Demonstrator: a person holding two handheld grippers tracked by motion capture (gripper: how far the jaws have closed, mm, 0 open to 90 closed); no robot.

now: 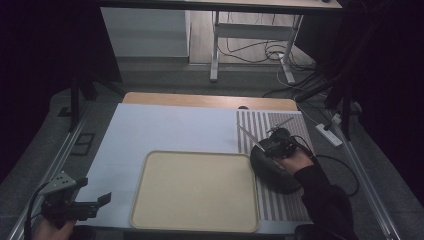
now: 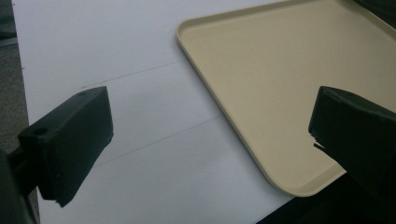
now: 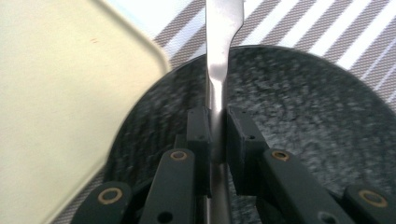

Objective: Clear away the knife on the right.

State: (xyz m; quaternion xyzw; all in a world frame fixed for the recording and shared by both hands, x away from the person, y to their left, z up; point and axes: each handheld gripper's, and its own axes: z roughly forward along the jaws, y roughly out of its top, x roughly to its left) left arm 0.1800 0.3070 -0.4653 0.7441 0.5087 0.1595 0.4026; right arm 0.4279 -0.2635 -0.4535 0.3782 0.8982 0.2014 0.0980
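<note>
On the white mat (image 1: 165, 130), a beige tray (image 1: 195, 192); grey floor (image 1: 165, 80) beyond.

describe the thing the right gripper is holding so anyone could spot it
Right of the beige rectangular tray lies a grey-striped mat with a dark speckled round plate. Over it, the right gripper clamps a flat shiny metal utensil handle, the sole bright metal piece.

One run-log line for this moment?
left tool: open, over white sheet | right tool: shut on flat silver metal utensil, above dark speckled plate | beige tray: bare
</note>
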